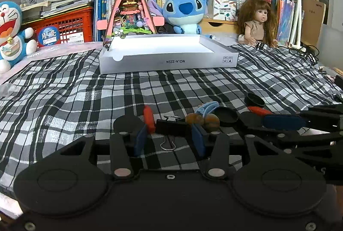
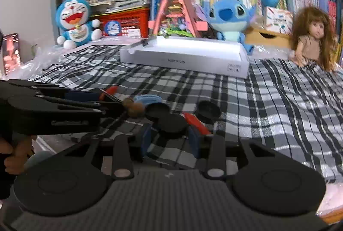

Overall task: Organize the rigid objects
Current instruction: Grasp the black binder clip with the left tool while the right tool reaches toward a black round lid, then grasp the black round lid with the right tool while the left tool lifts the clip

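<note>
A cluster of small objects lies on the plaid cloth. In the left wrist view my left gripper (image 1: pixel 171 134) is open, its blue pads either side of a black binder clip (image 1: pixel 170 126). Beyond it lie two brown balls (image 1: pixel 202 120), a light blue clip (image 1: pixel 206 107) and black round lids (image 1: pixel 225 116). My right gripper (image 2: pixel 171 136) is open around a black round lid (image 2: pixel 172 124); a red piece (image 2: pixel 196 121) lies by its right pad. Another lid (image 2: pixel 209 111) sits just beyond. A white shallow box (image 1: pixel 169 59) stands farther back, also in the right wrist view (image 2: pixel 182 58).
Plush toys, a doll (image 1: pixel 258 20), a pink triangular model (image 1: pixel 128 7), red crates and stacked books line the back. A phone (image 2: pixel 11 52) stands at the far left in the right wrist view. The cloth's front edge is close under both grippers.
</note>
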`<state>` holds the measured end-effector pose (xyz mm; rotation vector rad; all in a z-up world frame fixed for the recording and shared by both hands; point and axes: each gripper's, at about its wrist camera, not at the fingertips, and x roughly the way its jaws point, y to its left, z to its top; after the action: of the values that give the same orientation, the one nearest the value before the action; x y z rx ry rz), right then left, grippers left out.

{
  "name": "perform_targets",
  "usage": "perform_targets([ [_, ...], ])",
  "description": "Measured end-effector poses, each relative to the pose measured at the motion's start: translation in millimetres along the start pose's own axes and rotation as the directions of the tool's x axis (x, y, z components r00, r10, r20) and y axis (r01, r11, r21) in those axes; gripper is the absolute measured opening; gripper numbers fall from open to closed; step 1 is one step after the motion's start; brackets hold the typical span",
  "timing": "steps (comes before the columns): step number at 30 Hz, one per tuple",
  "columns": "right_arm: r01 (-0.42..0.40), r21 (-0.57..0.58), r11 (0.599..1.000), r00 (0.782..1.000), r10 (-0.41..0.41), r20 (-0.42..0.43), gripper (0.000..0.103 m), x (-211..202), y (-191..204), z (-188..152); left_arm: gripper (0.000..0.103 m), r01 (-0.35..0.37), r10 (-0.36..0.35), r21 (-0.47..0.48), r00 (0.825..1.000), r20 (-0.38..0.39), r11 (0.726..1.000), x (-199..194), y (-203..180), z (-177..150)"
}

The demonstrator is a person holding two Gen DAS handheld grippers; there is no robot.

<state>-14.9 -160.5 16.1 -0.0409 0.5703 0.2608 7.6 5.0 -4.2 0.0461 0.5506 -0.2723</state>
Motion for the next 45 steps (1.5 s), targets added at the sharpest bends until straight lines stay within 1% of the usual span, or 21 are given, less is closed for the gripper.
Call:
perform_targets([
  [4,0.011,0.023,1.000,1.000,-0.011,-0.001,0.047,2.9,-6.4,0.2,0.044,-0.026,0.026,0.016,0.999,0.025,1.000,-5.5,-3.6,-2.0],
  [5,0.015,0.023,1.000,1.000,-0.015,-0.001,0.050,3.4,-7.0,0.7,0.044,-0.028,0.028,0.021,0.999,0.033,0.999,-8.3,-4.4,-2.6],
  [7,0.023,0.029,0.999,1.000,-0.023,-0.002,0.050,4.0,-8.6,1.2,0.044,-0.011,0.010,0.032,0.999,0.039,0.999,-14.2,-6.1,-3.8],
  [10,0.023,0.028,0.999,1.000,-0.023,-0.002,0.050,4.2,-9.2,1.4,0.045,0.036,-0.038,0.049,0.999,0.023,0.998,-17.3,-9.1,-4.0],
  [11,0.024,0.024,0.999,1.000,-0.024,-0.001,0.051,4.1,-9.0,1.3,0.045,0.043,-0.043,0.052,0.999,0.014,0.998,-15.1,-9.9,-3.7],
  [13,0.026,0.018,1.000,1.000,-0.026,0.000,0.051,4.4,-8.3,1.1,0.044,0.039,-0.039,0.041,0.999,-0.002,0.998,-9.1,-8.8,-3.5],
  [15,0.025,0.016,1.000,1.000,-0.025,0.001,0.051,4.5,-8.0,1.2,0.044,0.052,-0.051,0.008,0.999,-0.015,0.999,-3.0,-4.7,-2.2],
  [17,0.024,0.016,1.000,1.000,-0.024,0.001,0.051,4.5,-7.8,1.1,0.044,0.064,-0.065,-0.018,0.998,-0.013,0.998,0.7,0.1,0.2],
  [19,0.024,0.014,1.000,1.000,-0.024,0.001,0.051,4.7,-7.5,1.1,0.044,0.067,-0.067,-0.020,0.998,-0.008,0.998,3.7,3.2,2.5],
  [23,0.024,0.012,1.000,1.000,-0.024,0.001,0.051,5.1,-7.5,1.5,0.046,0.075,-0.075,0.021,0.997,-0.006,0.997,9.8,5.1,5.7],
  [26,0.023,0.009,1.000,1.000,-0.023,0.002,0.051,5.7,-7.5,1.1,0.048,0.064,-0.064,0.062,0.998,0.000,0.996,14.4,4.0,7.7],
  [28,0.024,0.008,1.000,1.000,-0.024,0.001,0.051,6.1,-6.9,1.3,0.052,0.060,-0.061,0.085,0.998,0.009,0.995,17.6,4.1,8.6],
  [29,0.024,0.008,1.000,1.000,-0.024,0.002,0.051,6.2,-6.8,1.2,0.053,0.062,-0.064,0.095,0.998,0.014,0.994,19.4,4.4,8.7],
  [31,0.024,0.006,1.000,1.000,-0.024,0.001,0.051,6.7,-6.5,1.2,0.053,0.081,-0.085,0.110,0.996,0.035,0.991,21.6,6.0,7.7],
  [32,0.025,0.005,1.000,1.000,-0.025,0.001,0.051,6.9,-6.3,1.2,0.052,0.089,-0.093,0.116,0.995,0.033,0.989,22.5,5.5,7.5],
  [33,0.025,0.004,1.000,1.000,-0.025,0.001,0.051,7.1,-6.2,1.3,0.042,0.092,-0.096,0.120,0.995,0.022,0.988,23.6,5.1,6.8],
  [35,0.026,0.002,1.000,1.000,-0.026,0.002,0.051,7.2,-5.9,1.2,0.034,0.081,-0.084,0.108,0.996,0.020,0.991,22.2,4.9,5.6],
  [37,0.026,0.001,1.000,1.000,-0.026,0.003,0.050,7.4,-5.8,1.1,0.034,0.064,-0.066,0.089,0.998,0.020,0.994,17.4,4.0,4.2],
  [39,0.024,0.005,1.000,1.000,-0.024,0.005,0.041,7.1,-5.9,1.0,0.034,0.051,-0.052,0.067,0.998,0.021,0.996,12.1,3.8,2.4],
  [40,0.021,0.007,1.000,1.000,-0.021,0.005,0.035,6.6,-5.8,0.9,0.034,0.046,-0.047,0.056,0.999,0.022,0.997,8.9,4.0,1.3],
  [45,0.009,0.014,1.000,1.000,-0.010,0.016,0.034,3.3,-4.1,3.0,0.034,0.031,-0.031,0.019,0.999,0.039,0.999,-3.2,3.5,0.0],
])
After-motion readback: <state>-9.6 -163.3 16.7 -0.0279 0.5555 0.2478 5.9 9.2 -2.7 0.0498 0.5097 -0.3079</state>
